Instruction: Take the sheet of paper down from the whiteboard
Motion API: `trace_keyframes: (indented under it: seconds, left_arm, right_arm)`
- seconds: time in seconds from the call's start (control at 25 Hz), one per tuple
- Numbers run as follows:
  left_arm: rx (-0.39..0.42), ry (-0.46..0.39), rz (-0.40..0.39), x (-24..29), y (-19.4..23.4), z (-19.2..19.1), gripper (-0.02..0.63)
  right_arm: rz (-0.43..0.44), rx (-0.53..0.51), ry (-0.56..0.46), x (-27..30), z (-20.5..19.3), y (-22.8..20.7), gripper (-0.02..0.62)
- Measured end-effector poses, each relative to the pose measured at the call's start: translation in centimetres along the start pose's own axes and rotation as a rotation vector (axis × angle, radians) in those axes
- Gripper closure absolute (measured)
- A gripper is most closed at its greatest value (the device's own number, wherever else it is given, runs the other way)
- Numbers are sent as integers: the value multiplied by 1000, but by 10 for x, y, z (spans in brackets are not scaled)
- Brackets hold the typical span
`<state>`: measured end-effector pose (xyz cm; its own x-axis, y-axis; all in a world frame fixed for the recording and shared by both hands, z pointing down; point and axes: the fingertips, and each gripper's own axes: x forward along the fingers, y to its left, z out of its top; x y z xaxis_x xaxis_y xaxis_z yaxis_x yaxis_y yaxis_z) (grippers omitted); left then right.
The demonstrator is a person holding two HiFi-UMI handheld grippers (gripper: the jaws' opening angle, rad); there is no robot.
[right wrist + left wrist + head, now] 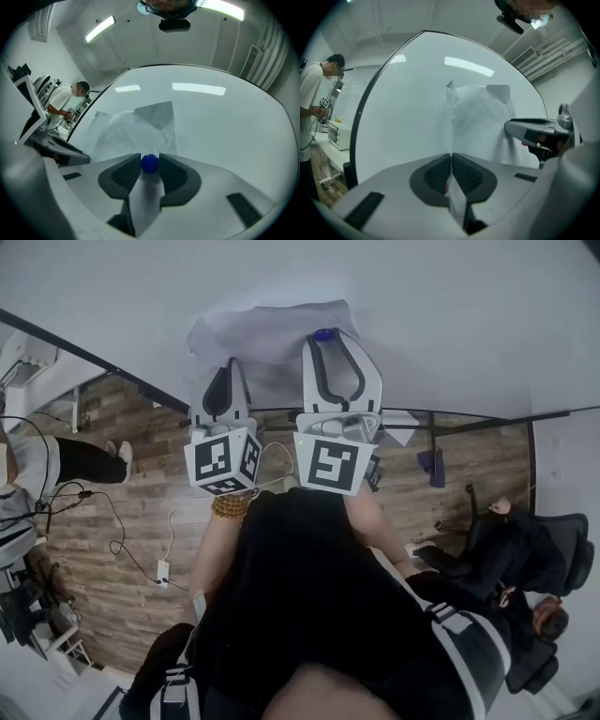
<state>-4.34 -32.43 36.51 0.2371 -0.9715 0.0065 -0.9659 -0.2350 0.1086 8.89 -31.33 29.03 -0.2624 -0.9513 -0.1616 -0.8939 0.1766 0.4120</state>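
Facing a wide whiteboard (450,324), spread across the top of the head view and filling both gripper views.

Against it, straight ahead of both claws and touching both: the paper (258,329). Crumpled and buckled, with the left part bulging off the board rather than lying flat.

On the sheet's left edge: the left claw (228,371). Pressed tight together, with the paper running down between the pads, as seen in the left gripper view.

Just beside it and reaching a little further onto the board: the right claw (328,338). Closed from either side on a small round blue magnet (323,335), sitting on the paper's right part and apparently pinning it to the board.

Seems to be the magnet-removal step, with the sheet not yet free. Hinges on one relation: magnet dead centre at the right claw's tips, board directly behind it, so probably a pull straight back off the surface, toward the person. Needs the left pinch firm, to stop the freed sheet from dropping. Cannot tell whether anything else fixes the paper to the board.
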Motion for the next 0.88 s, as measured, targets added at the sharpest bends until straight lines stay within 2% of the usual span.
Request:
trace_keyframes:
  seconds: [0.36,0.88]
  left_arm:
    - [28,-15,5,0,-1,1,584]
    - [14,-25,-19,0,-2,0,584]
  right_arm:
    - [18,9,-4,0,2,-1,476]
    - [29,-11,-14,0,2,-2,477]
